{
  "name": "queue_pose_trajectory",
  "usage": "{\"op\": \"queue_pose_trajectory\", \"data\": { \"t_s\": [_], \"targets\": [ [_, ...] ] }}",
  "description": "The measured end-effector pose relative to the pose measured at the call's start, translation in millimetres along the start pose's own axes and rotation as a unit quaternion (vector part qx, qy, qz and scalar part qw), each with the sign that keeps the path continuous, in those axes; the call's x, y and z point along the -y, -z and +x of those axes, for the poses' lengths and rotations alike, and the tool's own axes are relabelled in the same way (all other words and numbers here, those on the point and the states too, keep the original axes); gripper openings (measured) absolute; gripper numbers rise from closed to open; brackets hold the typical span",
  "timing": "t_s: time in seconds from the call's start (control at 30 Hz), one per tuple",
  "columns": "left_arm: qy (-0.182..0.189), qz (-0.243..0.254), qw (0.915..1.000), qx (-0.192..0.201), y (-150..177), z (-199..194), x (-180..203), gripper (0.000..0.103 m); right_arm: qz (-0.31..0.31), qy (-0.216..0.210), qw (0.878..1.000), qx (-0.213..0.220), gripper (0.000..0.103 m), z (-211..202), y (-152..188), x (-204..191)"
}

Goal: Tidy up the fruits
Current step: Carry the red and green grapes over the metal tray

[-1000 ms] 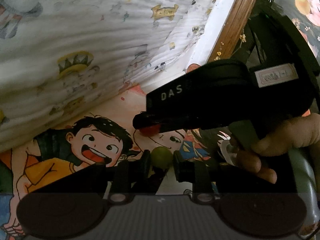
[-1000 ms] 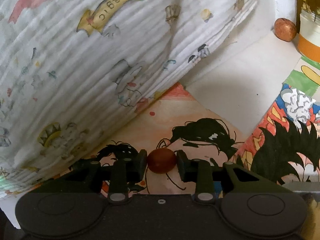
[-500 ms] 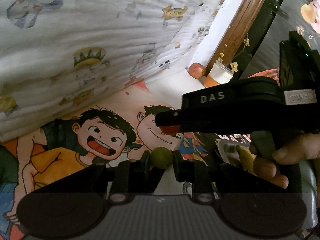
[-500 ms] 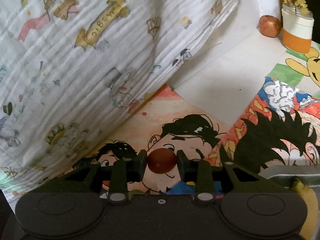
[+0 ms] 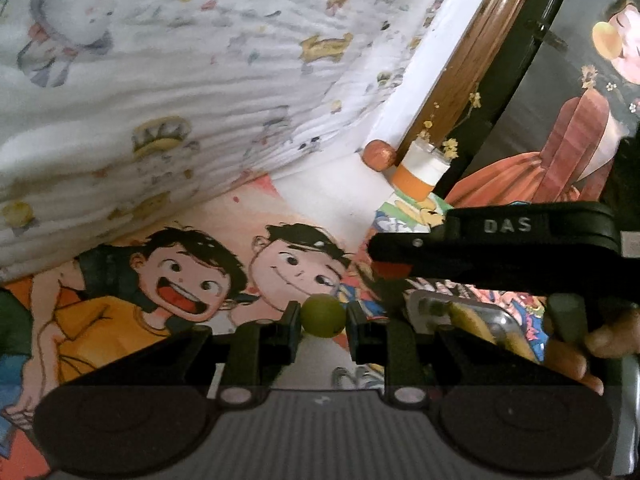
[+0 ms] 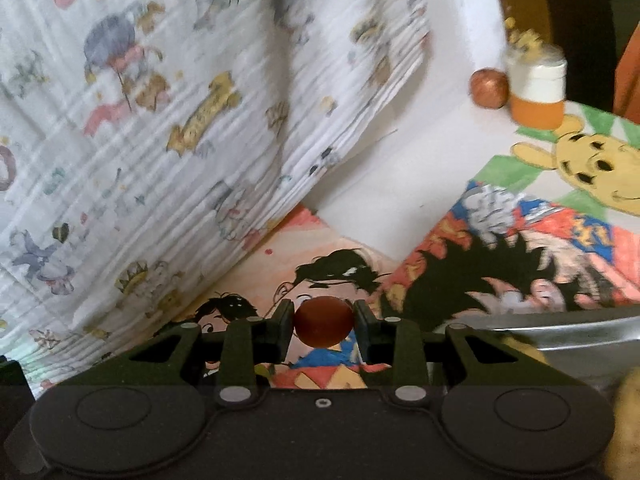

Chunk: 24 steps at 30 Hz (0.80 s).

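Note:
My left gripper (image 5: 322,316) is shut on a small round green fruit (image 5: 322,315), held above the cartoon mat (image 5: 168,280). My right gripper (image 6: 324,322) is shut on a round dark red fruit (image 6: 324,327). In the left wrist view the right gripper (image 5: 390,266) crosses from the right, with a sliver of the red fruit (image 5: 394,269) under its tip and a hand (image 5: 592,348) on its grip. A metal tray (image 5: 480,316) with a yellow banana-like fruit (image 5: 472,318) lies below it; its rim (image 6: 560,330) shows low right in the right wrist view.
A printed white cloth (image 5: 200,80) hangs over the left and back. Another reddish fruit (image 6: 489,89) sits beside a white and orange jar (image 6: 538,92) at the far corner. A wooden frame (image 5: 472,52) rises behind them. A yellowish object (image 6: 628,420) fills the lower right edge.
My right gripper, with the red fruit in it, has moved to the right and somewhat up, toward the metal tray. The left gripper has hardly moved and keeps its green fruit.

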<state>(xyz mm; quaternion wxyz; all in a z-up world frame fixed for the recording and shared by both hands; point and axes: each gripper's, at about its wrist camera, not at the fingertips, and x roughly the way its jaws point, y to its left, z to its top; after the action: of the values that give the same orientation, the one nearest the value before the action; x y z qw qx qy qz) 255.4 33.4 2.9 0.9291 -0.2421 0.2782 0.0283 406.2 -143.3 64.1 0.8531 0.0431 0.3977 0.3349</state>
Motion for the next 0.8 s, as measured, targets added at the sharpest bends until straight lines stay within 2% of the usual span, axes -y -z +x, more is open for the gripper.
{"op": "queue_pose_trajectory", "data": {
  "t_s": [0.5,0.8],
  "targets": [
    [0.052,0.031,0.9981,0.011,6.1,3.1,58.5,0.026,0.030,0.047,0.995,0.079,0.034,-84.2,31.9,51.6],
    [0.061,0.051,0.9968,0.010,16.8,19.9,80.7,0.026,0.049,0.072,0.990,0.108,0.034,-113.0,61.5,78.9]
  ]
}}
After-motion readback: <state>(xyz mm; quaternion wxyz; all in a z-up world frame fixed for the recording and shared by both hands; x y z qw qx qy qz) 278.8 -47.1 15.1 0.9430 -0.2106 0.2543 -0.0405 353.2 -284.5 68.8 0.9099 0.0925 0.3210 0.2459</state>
